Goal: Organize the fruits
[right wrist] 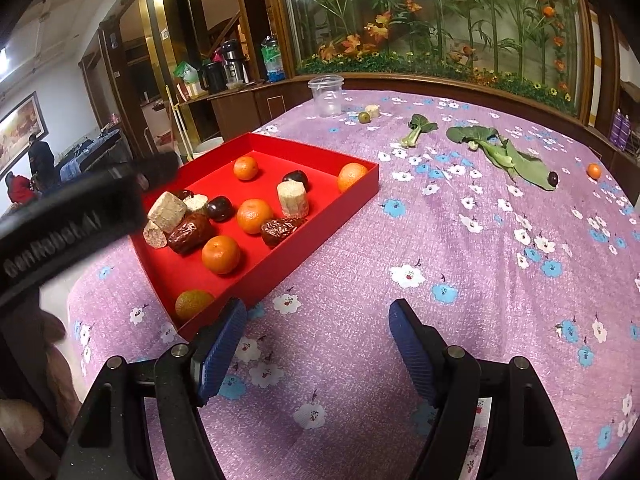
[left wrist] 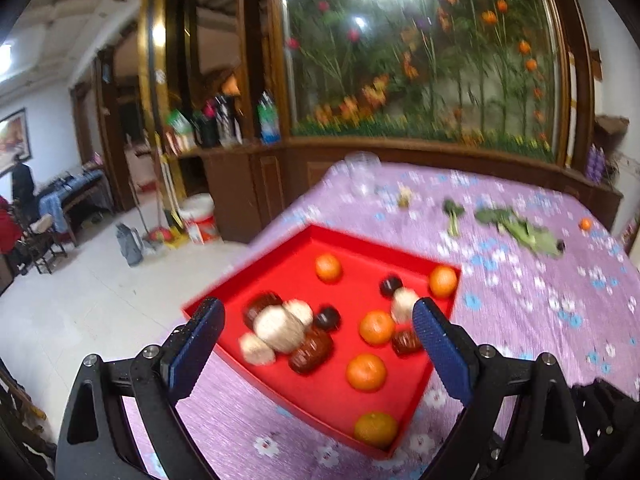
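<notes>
A red tray (right wrist: 304, 240) sits on the left of the purple flowered cloth. It holds several oranges (right wrist: 220, 254), brown dates (right wrist: 188, 232), dark plums (right wrist: 220, 207) and pale cut cylinders (right wrist: 293, 199). My left gripper (left wrist: 320, 320) hovers open over the tray (left wrist: 280, 272), with nothing between its blue pads; this view is blurred. Its black housing (right wrist: 68, 220) shows at the left of the right wrist view. My right gripper (right wrist: 318, 312) hangs open over bare cloth just right of the tray's near corner. A loose orange (right wrist: 594, 171) and a dark plum (right wrist: 553, 178) lie far right.
Leafy greens (right wrist: 500, 148) and a small stalk (right wrist: 416, 128) lie across the back of the cloth. A clear plastic cup (right wrist: 328, 96), a small green fruit (right wrist: 363, 117) and a pale piece (right wrist: 373, 111) stand at the far edge. Beyond it is a wooden cabinet.
</notes>
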`<state>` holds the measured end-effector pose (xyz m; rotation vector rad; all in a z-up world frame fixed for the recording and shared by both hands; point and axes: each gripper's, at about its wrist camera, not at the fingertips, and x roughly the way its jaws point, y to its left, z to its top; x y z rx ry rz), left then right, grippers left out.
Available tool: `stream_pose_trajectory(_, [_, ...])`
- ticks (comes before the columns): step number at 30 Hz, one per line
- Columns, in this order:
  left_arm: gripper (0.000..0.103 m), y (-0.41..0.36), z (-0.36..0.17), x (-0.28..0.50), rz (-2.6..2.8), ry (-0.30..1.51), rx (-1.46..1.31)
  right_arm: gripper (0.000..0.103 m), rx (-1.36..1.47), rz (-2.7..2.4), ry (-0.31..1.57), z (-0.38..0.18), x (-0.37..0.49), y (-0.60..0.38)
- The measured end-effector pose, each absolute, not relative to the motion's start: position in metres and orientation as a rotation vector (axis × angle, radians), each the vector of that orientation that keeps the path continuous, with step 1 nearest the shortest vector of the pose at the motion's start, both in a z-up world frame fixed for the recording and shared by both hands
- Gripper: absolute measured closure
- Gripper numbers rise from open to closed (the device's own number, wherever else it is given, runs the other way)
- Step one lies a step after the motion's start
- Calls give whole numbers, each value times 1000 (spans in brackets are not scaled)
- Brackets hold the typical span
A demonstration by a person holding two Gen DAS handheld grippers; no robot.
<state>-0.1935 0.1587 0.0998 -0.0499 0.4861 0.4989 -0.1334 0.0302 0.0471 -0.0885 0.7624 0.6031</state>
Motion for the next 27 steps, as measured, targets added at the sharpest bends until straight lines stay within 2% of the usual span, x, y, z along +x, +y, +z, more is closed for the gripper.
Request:
stream_pose_trajectory(1, [0,157,104,-200,523,456,-48,24,-89,603,758,48,-134,30])
stream_pose_trajectory(7, [0,160,118,-225,605,380,-77,18,-105,614,712,58,-145,31])
stream_pose_trajectory(27, [0,177,110,-232,543,547,-136,12,-206,649,694,60,-168,60])
